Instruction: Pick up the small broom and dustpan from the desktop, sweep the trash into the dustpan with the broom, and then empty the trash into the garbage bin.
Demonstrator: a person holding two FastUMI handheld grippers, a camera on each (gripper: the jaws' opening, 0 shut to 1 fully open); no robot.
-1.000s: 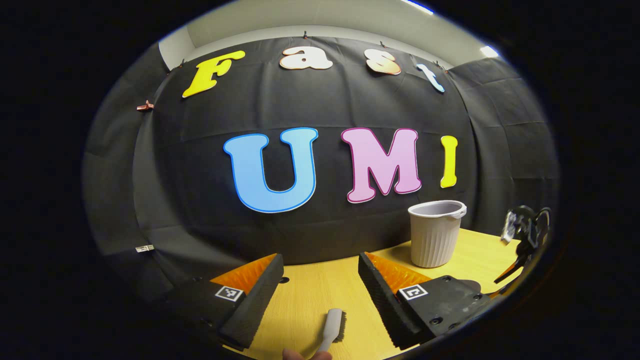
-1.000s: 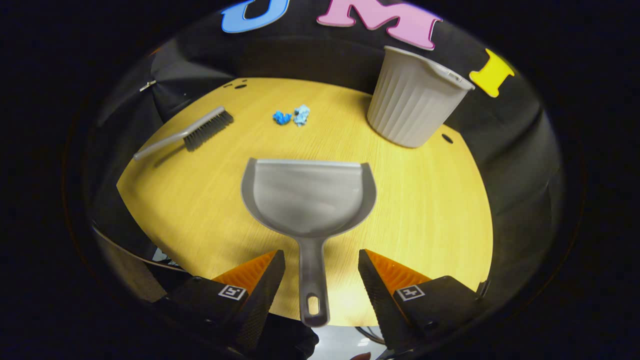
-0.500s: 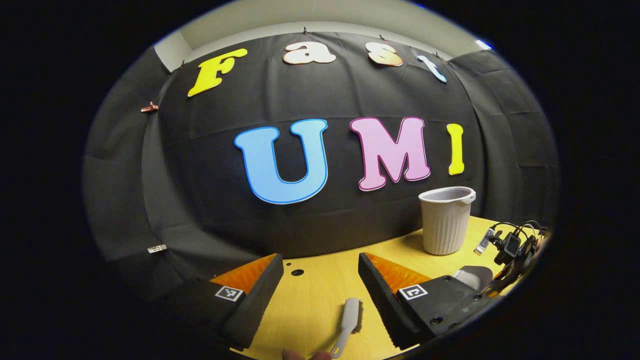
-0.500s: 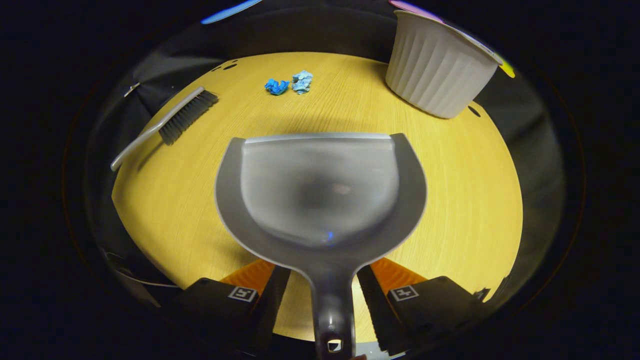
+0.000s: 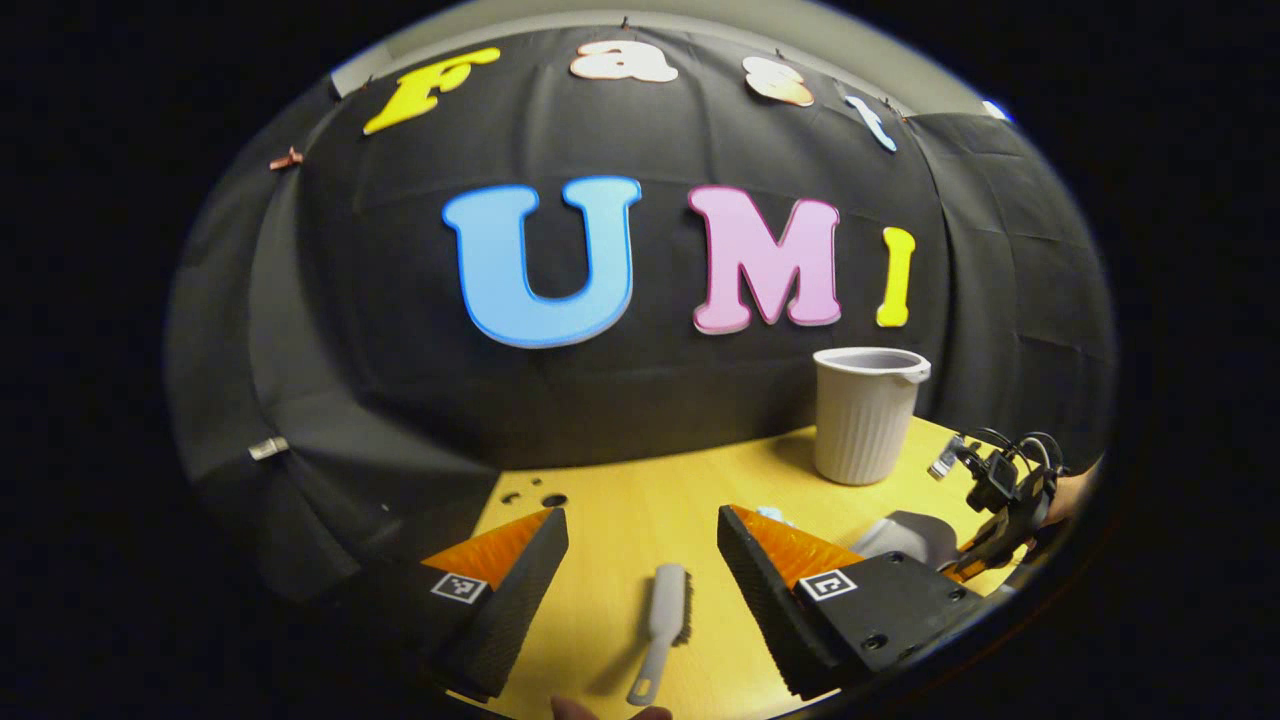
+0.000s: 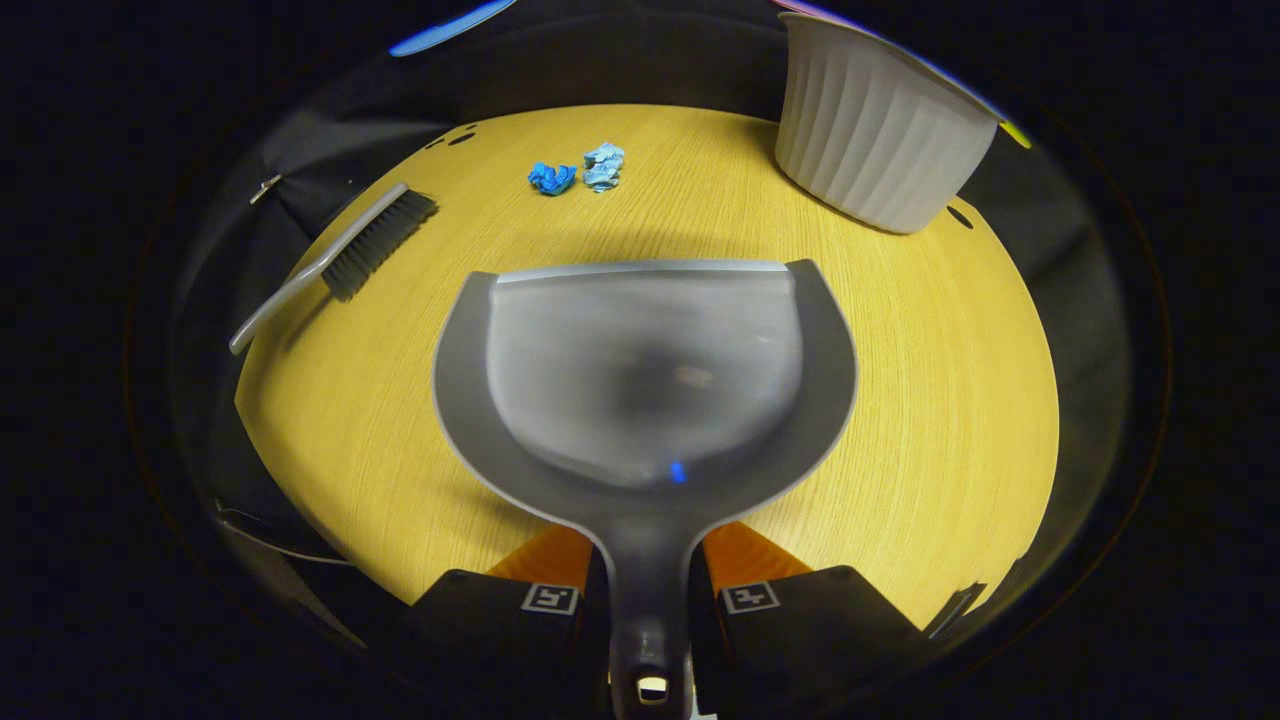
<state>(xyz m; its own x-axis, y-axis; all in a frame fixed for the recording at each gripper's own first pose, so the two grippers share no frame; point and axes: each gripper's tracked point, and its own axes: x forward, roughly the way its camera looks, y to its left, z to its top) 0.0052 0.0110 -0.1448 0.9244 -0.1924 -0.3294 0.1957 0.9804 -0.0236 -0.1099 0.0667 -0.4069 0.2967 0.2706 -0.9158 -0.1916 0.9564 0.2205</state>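
In the right gripper view my right gripper [image 6: 645, 560] is shut on the handle of the grey dustpan [image 6: 640, 375], whose pan faces the far side of the yellow table [image 6: 900, 400]. Two blue paper scraps [image 6: 578, 172] lie beyond the pan's lip. The small grey broom [image 6: 335, 262] lies at the left, bristles dark. In the left gripper view my left gripper [image 5: 640, 540] is open above the table, with the broom [image 5: 662, 625] lying between and below its fingers, untouched. The right gripper [image 5: 1000, 500] and the dustpan [image 5: 905, 537] show at the right there.
A ribbed white garbage bin [image 6: 880, 135] stands upright at the far right of the table; it is also in the left gripper view [image 5: 865, 415]. Small holes [image 5: 540, 498] mark the table's back left corner. A fingertip [image 5: 600, 712] shows at the bottom edge.
My right gripper has moved forward and its fingers have closed onto the dustpan handle. My left gripper has tipped downward and shifted, bringing the whole broom between its open fingers.
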